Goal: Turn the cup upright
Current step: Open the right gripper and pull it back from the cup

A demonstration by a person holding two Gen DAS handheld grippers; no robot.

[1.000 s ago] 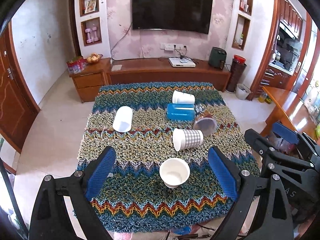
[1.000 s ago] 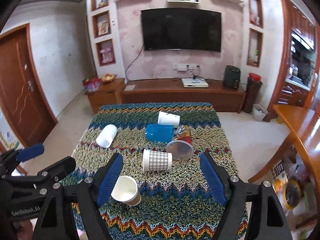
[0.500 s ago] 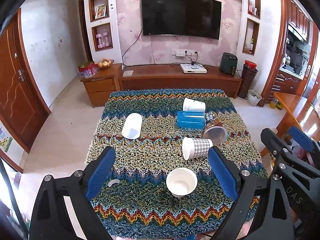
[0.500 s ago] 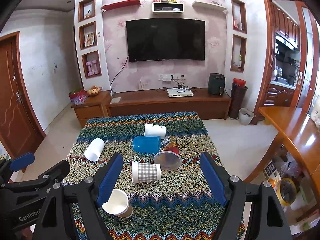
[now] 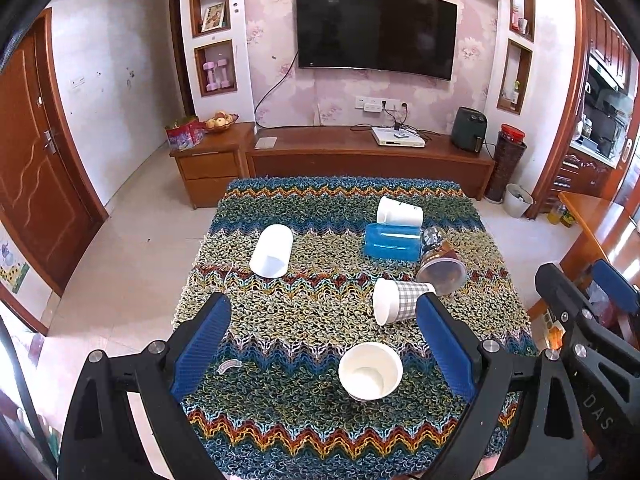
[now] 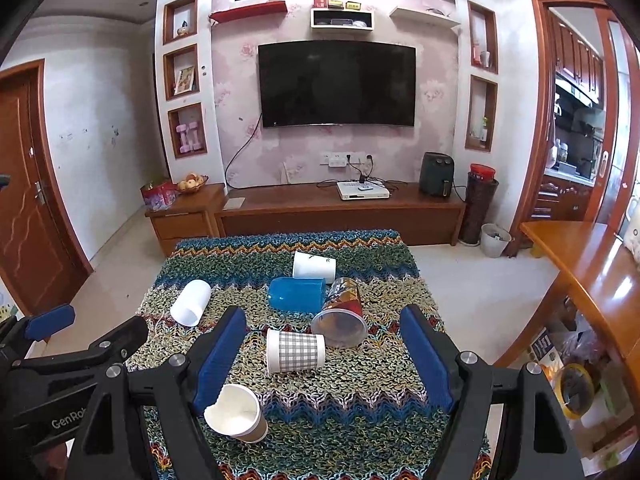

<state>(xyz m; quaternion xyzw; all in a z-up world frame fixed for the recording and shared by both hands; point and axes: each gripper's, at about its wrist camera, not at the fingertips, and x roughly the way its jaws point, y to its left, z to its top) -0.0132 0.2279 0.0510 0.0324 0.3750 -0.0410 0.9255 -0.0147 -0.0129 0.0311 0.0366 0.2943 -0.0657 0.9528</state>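
Several cups lie on their sides on a zigzag knitted table cover: a checked paper cup, a brown patterned cup, a blue cup, a white cup at the back and a white cup at the left. One white paper cup stands upright near the front. My left gripper is open and empty above the front of the table. My right gripper is open and empty, framing the checked cup from above.
A wooden TV cabinet and a television stand behind the table. A wooden side table with clutter below is at the right. A door is at the left. Tiled floor surrounds the table.
Both grippers have risen and drawn back from the table, so the cups look smaller and lower in both views. No cup has moved. Both grippers stay open.
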